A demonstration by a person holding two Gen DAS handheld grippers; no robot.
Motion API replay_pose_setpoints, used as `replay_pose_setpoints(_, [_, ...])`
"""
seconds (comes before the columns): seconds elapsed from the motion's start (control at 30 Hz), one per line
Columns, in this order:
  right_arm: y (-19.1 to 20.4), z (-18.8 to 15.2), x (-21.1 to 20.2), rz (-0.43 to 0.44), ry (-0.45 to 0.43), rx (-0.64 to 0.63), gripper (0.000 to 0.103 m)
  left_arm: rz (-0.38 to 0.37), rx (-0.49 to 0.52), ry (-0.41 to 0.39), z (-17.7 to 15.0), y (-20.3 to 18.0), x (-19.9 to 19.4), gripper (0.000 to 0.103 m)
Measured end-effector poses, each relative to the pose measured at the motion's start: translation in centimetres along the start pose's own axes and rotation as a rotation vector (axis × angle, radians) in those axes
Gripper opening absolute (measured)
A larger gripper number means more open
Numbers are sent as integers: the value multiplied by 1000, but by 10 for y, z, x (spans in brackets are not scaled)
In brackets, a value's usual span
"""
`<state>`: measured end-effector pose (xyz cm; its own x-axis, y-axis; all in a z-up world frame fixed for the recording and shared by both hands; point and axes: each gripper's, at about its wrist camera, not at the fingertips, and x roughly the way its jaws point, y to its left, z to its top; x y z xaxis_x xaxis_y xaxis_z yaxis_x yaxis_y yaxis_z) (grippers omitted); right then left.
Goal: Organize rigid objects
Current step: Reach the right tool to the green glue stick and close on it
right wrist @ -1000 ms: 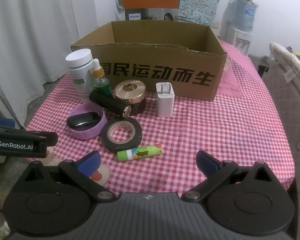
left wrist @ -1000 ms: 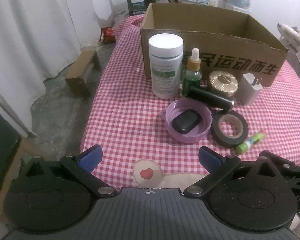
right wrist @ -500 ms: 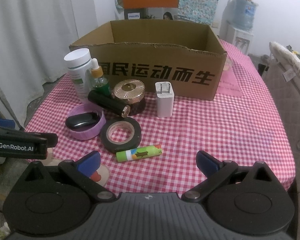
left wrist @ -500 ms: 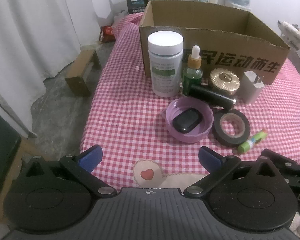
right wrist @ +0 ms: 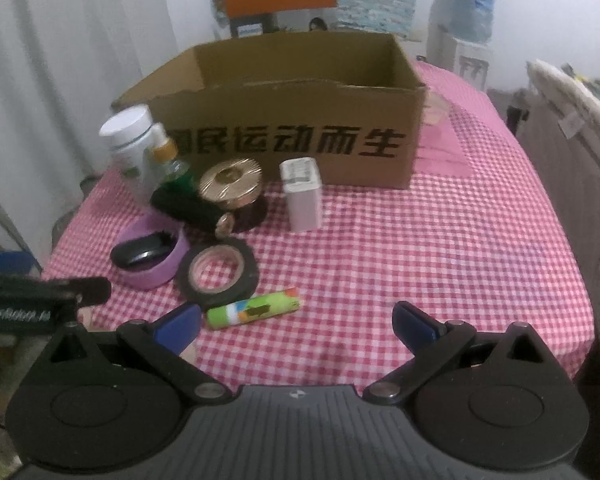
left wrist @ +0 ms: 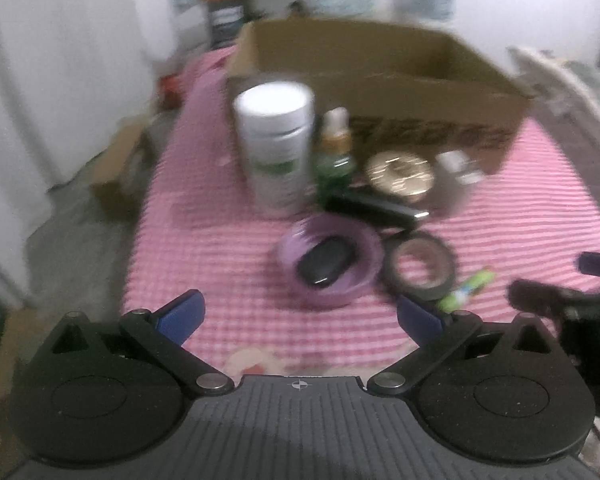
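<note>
While my left gripper [left wrist: 300, 314] hangs over the near edge of the checked tablecloth [right wrist: 440, 248], its fingers are spread wide with nothing between them. My right gripper [right wrist: 296, 322] is likewise released and empty, with the glue stick [right wrist: 254, 307] lying just ahead of its left finger. Behind the stick I see a black tape roll [right wrist: 217, 271] touching a purple dish [right wrist: 156, 258] that holds a black pebble-shaped thing [right wrist: 140, 255]. Further back stand a white bottle [right wrist: 130, 142], a green dropper bottle [right wrist: 170, 160], a gold-lidded jar [right wrist: 230, 182] with a black tube [right wrist: 188, 210] lying in front of it, and a white charger [right wrist: 302, 196]. All sit before the open cardboard box [right wrist: 300, 120], outside it. The left view is blurred.
</note>
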<state>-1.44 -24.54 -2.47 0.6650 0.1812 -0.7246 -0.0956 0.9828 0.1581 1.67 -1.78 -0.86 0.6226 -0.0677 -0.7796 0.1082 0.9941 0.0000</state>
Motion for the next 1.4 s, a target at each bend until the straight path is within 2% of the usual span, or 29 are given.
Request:
replay_pose_setpoints(0.13, [-25, 8, 2, 111, 27, 129, 102, -135, 104, -24, 3, -14, -2, 101])
replay_pose_setpoints(0.27, [-38, 16, 19, 234, 108, 225, 86, -201, 223, -39, 3, -34, -1, 94])
replay_pose_setpoints(0.33, [-37, 16, 29, 254, 147, 246, 74, -224, 267, -39, 2, -43, 0, 82])
replay_pose_setpoints(0.5, [-39, 15, 47, 268, 215, 309, 62, -278, 353, -18, -1, -62, 6, 56])
replay_pose_setpoints(0.6, [-42, 14, 57, 274, 236, 335, 52, -303, 394, -4, -3, -69, 11, 46])
replay_pose_setpoints(0.67, [-44, 15, 63, 278, 235, 347, 44, -311, 418, 6, -3, -73, 15, 43])
replay_pose_setpoints(0.73, [-44, 19, 66, 278, 233, 353, 40, -317, 433, 15, -5, -76, 18, 36])
replay_pose_setpoints(0.93, [-43, 27, 77, 293, 231, 311, 25, -313, 445, 68, -3, -83, 31, 22])
replay_pose_setpoints(1.13, [-42, 33, 89, 312, 220, 289, 23, -285, 434, 106, 1, -89, 45, 18])
replay_pose_setpoints(1.23, [-46, 36, 83, 313, 219, 295, 23, -280, 422, 118, 1, -89, 49, 18])
replay_pose_setpoints(1.4, [-51, 28, 78, 331, 251, 299, 24, -268, 414, 146, 1, -92, 58, 17])
